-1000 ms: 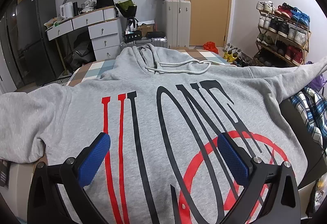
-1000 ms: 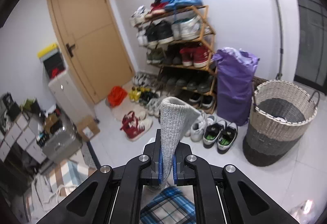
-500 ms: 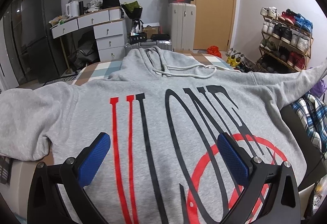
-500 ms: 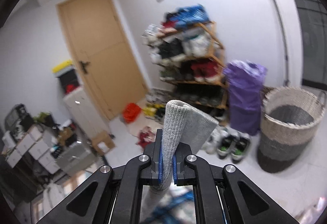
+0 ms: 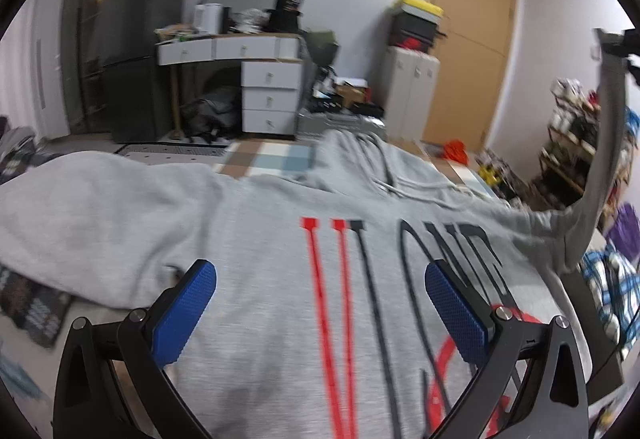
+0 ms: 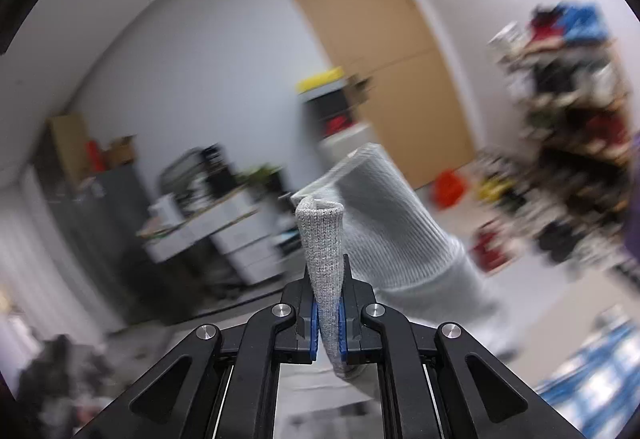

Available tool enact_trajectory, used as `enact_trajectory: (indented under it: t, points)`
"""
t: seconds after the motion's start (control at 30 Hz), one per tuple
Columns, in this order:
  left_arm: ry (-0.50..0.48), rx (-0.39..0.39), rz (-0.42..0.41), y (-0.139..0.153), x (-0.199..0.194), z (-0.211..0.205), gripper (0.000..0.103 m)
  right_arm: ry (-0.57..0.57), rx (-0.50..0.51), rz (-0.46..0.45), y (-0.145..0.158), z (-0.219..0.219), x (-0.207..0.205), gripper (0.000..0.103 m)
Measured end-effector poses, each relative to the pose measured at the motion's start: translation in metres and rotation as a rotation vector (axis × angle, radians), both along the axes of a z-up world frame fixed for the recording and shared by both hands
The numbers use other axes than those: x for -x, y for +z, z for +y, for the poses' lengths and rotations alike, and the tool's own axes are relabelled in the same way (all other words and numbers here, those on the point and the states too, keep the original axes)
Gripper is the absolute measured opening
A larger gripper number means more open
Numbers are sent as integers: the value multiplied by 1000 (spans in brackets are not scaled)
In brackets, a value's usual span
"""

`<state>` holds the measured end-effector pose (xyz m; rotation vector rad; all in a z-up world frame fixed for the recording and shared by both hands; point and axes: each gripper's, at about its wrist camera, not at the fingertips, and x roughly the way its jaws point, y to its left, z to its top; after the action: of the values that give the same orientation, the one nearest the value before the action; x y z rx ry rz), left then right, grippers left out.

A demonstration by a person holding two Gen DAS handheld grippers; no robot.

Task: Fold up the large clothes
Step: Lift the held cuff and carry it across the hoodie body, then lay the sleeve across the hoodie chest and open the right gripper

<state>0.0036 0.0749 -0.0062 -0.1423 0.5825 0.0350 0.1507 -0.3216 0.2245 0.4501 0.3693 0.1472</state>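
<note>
A grey hoodie (image 5: 280, 259) with red and black lettering lies front up on a bed, hood toward the far end. My left gripper (image 5: 320, 303) is open and empty, hovering over the hoodie's lower chest. My right gripper (image 6: 328, 323) is shut on the ribbed cuff (image 6: 320, 239) of the hoodie's right sleeve. In the left wrist view that sleeve (image 5: 608, 143) rises steeply from the shoulder to the right gripper (image 5: 622, 47) at the upper right. The left sleeve (image 5: 80, 207) lies spread out flat to the left.
A plaid garment (image 5: 612, 287) lies at the bed's right edge. Beyond the bed stand a desk with white drawers (image 5: 268, 95), a dark fridge (image 5: 128, 51), a suitcase with boxes (image 5: 412, 87), a wooden door (image 5: 468, 51) and a shoe rack (image 5: 576, 143).
My right gripper has lifted the sleeve cuff high and swung left, from facing the shoe rack to facing the desk. My left gripper has shifted left over the hoodie.
</note>
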Motion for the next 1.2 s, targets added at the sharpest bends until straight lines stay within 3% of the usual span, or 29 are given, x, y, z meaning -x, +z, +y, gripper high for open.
enact_trajectory:
  t: [0.13, 0.27, 0.33, 0.47, 0.57, 0.67, 0.73, 0.8, 0.83, 0.9, 0.97, 1.07, 1.17, 1.2]
  points:
    - [70, 32, -34, 6, 10, 31, 102, 160, -37, 70, -44, 105, -34, 7]
    - [123, 75, -52, 11, 14, 55, 102, 306, -22, 189, -120, 205, -60, 7]
    - [147, 111, -59, 12, 15, 67, 102, 394, -3, 284, -178, 261, -71, 7]
    - [197, 204, -74, 12, 17, 85, 102, 502, 25, 413, -270, 325, -76, 7]
    - [193, 230, -80, 11, 16, 85, 102, 584, 83, 523, -320, 363, -76, 8]
    - [179, 227, -91, 12, 15, 80, 102, 628, 99, 584, -347, 373, -72, 9]
    - [158, 240, -97, 12, 15, 77, 102, 655, 63, 599, -350, 367, -72, 15]
    - [142, 245, -107, 14, 17, 75, 102, 707, -28, 601, -345, 350, -71, 38]
    - [135, 245, -116, 15, 18, 74, 102, 725, -64, 586, -341, 343, -67, 75]
    - [128, 245, -134, 16, 23, 75, 102, 751, -123, 517, -327, 319, -60, 103]
    - [125, 236, -143, 18, 26, 77, 102, 773, -190, 422, -305, 281, -52, 103]
    - [117, 217, -135, 15, 25, 73, 102, 734, -184, 397, -290, 234, -53, 103]
    - [101, 203, -105, 11, 20, 68, 102, 574, 70, 373, -269, 184, -62, 103]
    - [95, 196, -98, 10, 18, 65, 102, 494, 207, 369, -265, 169, -65, 103]
